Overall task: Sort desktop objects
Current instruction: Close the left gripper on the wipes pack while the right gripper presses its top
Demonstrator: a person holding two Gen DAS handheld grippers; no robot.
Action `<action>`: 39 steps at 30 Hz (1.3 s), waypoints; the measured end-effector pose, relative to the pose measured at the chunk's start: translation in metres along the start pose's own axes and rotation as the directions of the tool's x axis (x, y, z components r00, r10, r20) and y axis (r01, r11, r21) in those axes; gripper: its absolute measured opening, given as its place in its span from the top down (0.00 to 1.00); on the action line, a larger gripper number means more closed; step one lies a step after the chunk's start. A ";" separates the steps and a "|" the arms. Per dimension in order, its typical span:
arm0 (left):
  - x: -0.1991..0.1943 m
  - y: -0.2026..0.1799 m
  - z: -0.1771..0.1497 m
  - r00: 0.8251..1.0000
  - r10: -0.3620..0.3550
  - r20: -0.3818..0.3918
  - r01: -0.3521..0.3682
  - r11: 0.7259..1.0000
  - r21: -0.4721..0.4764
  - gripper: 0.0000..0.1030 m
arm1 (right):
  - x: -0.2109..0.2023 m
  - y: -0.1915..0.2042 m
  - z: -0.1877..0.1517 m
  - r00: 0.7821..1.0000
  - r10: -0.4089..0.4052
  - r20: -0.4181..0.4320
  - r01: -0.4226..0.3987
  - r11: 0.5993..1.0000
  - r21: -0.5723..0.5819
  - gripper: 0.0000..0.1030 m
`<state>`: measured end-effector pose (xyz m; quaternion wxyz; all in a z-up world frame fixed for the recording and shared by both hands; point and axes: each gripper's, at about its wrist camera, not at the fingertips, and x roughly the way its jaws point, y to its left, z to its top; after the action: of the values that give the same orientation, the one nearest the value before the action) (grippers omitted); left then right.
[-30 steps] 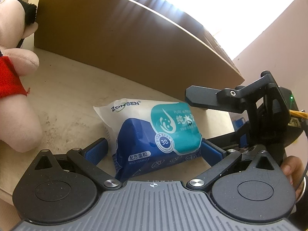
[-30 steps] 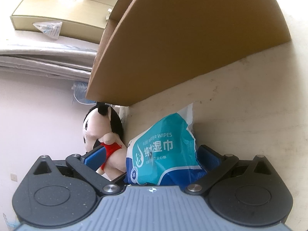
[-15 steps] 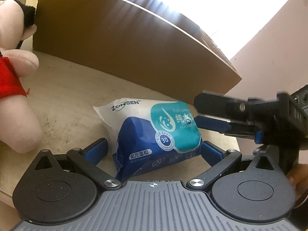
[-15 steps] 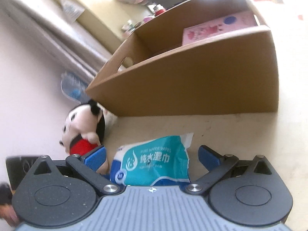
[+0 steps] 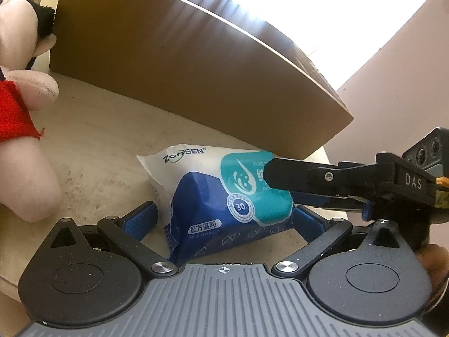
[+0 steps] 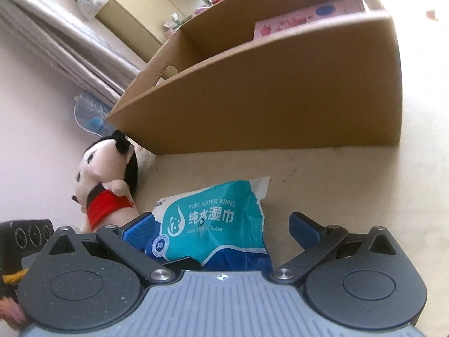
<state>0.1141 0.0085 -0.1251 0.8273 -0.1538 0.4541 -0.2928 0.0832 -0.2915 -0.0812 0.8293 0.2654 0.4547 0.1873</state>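
A wipes pack lies on the table between the right gripper's spread blue pads, nearer the left one. A doll sits at 9 o'clock; an open box holding a pink carton stands at 12 o'clock.

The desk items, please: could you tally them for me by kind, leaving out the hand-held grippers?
Wipes pack: 1
Doll: 1
Cardboard box: 1
Pink carton inside the box: 1
Total: 4
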 end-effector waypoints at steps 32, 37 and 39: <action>0.002 -0.023 0.013 0.996 0.086 -0.031 -0.084 0.994 0.068 0.01 | 0.002 0.010 -0.002 0.999 0.020 -0.026 -0.018 0.999 0.050 0.30; -0.002 -0.026 0.014 0.996 0.086 -0.020 -0.085 0.994 0.072 0.01 | -0.003 0.016 -0.001 1.000 0.020 -0.018 -0.019 0.999 0.040 0.31; -0.006 -0.025 0.013 0.996 0.086 -0.013 -0.085 0.994 0.073 0.01 | -0.006 0.019 -0.001 1.000 0.022 -0.013 -0.022 0.999 0.032 0.31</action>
<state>0.1137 -0.0078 -0.1010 0.8403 -0.1017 0.4562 -0.2747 0.0781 -0.2793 -0.0662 0.8197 0.2825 0.4603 0.1908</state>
